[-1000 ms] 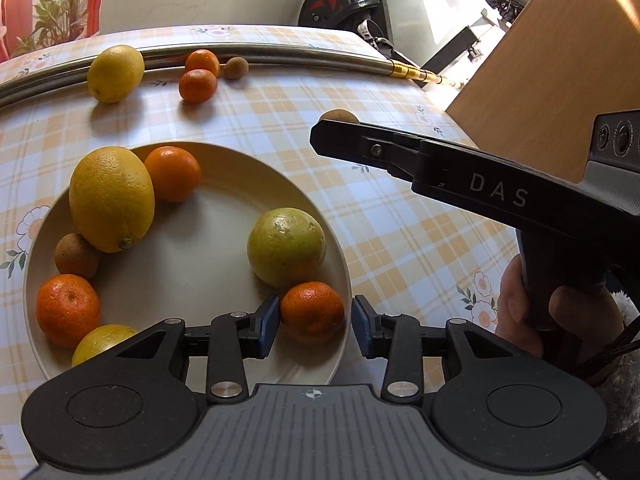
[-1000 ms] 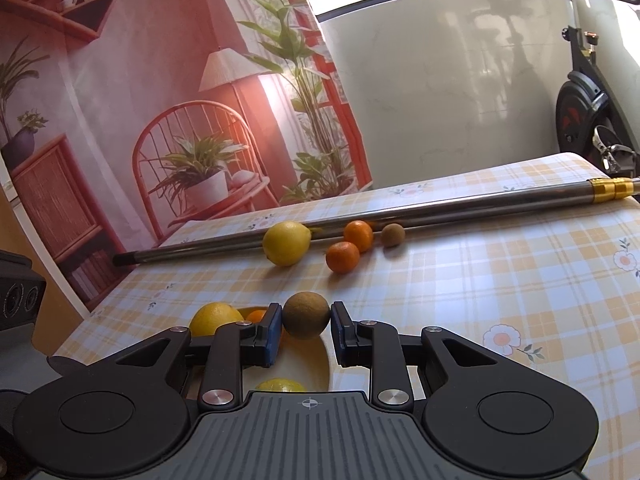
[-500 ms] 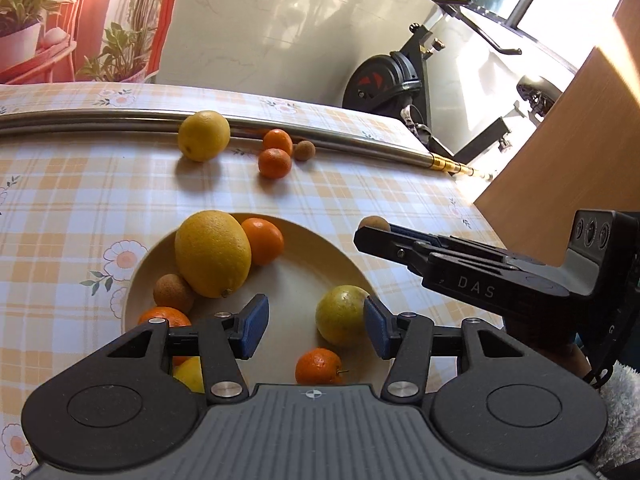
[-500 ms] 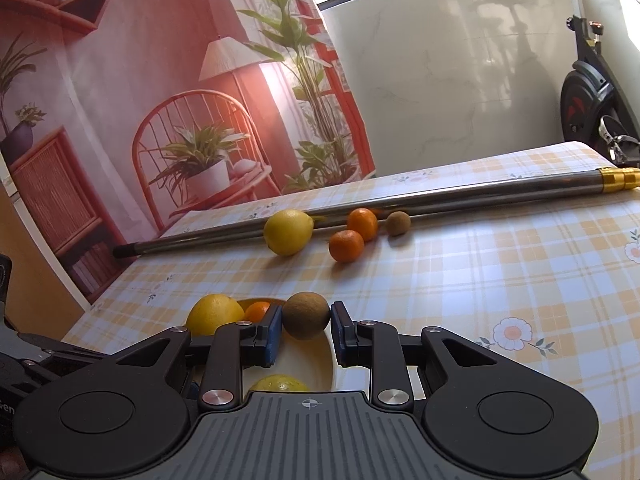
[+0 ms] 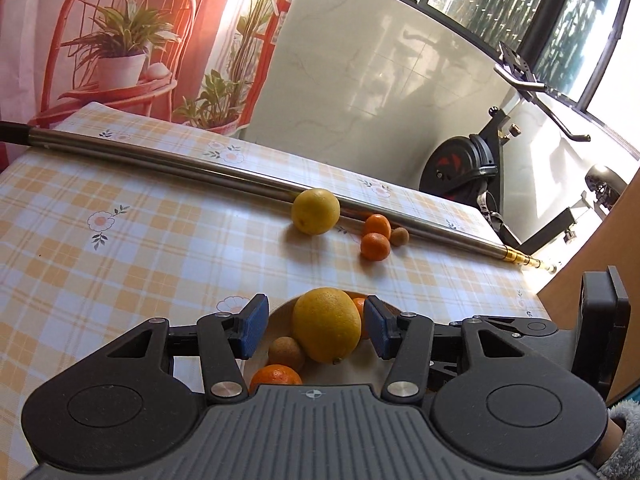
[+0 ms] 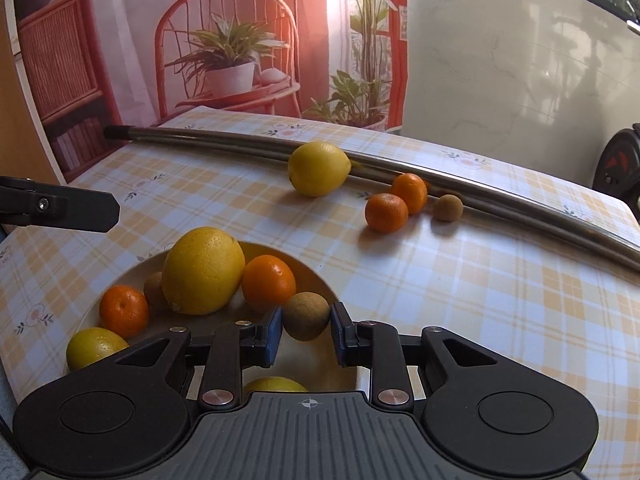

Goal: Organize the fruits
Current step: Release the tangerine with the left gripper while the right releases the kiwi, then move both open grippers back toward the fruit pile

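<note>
My right gripper (image 6: 306,334) is shut on a brown kiwi (image 6: 306,316) and holds it just above the near right rim of the beige plate (image 6: 132,270). The plate holds a large lemon (image 6: 203,270), two tangerines (image 6: 268,282) (image 6: 124,310), another kiwi (image 6: 154,290) and further yellow fruit (image 6: 96,348). My left gripper (image 5: 316,328) is open and empty above the plate (image 5: 276,320). The large lemon (image 5: 326,324) shows between its pads but lies below them. One of its fingers (image 6: 60,208) reaches in at the left of the right wrist view.
Near the table's far edge lie a lemon (image 6: 319,168), two tangerines (image 6: 386,212) (image 6: 410,193) and a small kiwi (image 6: 448,208), against a long metal pole (image 6: 240,144). A wooden panel (image 5: 624,240) stands at the table's right, with an exercise bike (image 5: 464,168) behind it.
The left gripper opened, left a tangerine in the plate, then rose and tilted up. The right gripper carried its kiwi from beside the plate to over its rim.
</note>
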Motion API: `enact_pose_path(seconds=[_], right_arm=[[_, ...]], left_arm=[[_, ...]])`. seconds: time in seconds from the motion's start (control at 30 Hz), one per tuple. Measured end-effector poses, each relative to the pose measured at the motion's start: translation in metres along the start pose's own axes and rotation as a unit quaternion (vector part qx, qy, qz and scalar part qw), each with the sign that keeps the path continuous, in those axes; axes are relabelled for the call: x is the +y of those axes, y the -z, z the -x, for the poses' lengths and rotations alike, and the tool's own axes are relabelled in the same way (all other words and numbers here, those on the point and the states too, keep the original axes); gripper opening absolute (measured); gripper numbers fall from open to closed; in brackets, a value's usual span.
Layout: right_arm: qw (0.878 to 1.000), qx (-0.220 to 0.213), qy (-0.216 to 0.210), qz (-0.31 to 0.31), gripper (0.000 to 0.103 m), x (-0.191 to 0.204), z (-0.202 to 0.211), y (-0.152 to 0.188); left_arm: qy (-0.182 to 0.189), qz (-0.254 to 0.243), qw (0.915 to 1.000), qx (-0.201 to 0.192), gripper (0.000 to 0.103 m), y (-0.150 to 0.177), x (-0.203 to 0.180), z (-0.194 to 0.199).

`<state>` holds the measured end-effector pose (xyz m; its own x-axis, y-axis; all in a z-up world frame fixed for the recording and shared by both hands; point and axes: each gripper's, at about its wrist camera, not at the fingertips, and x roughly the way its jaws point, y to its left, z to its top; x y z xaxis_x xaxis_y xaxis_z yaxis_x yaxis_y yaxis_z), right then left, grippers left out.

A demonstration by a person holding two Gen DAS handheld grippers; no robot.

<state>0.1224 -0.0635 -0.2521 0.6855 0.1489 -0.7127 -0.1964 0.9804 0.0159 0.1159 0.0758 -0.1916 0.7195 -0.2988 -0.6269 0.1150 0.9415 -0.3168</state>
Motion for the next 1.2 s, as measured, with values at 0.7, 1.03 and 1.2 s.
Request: enact_pose_path(seconds=[0.7,1.03,1.2], right_arm=[[0.998,-0.054,-0.013,0.005,0.025,-0.002,0.019,0.003],[0.991,-0.129,0.021,-0.017,0.025,-0.044,0.045,-0.018],[0.986,-0.154,0.037,-0.043,0.026,-0.076,0.048,-0.035]], left_arm=[[-0.013,0.005,0.9999,-0.007,0.055,0.002,0.010,0.000],[-0.017,-0.005,0.9979,-0.063,0.055,-0.044,0.010,0.016],[-0.026,-0.025,0.9954,-0.089,0.055,-0.070,0.004,0.019]])
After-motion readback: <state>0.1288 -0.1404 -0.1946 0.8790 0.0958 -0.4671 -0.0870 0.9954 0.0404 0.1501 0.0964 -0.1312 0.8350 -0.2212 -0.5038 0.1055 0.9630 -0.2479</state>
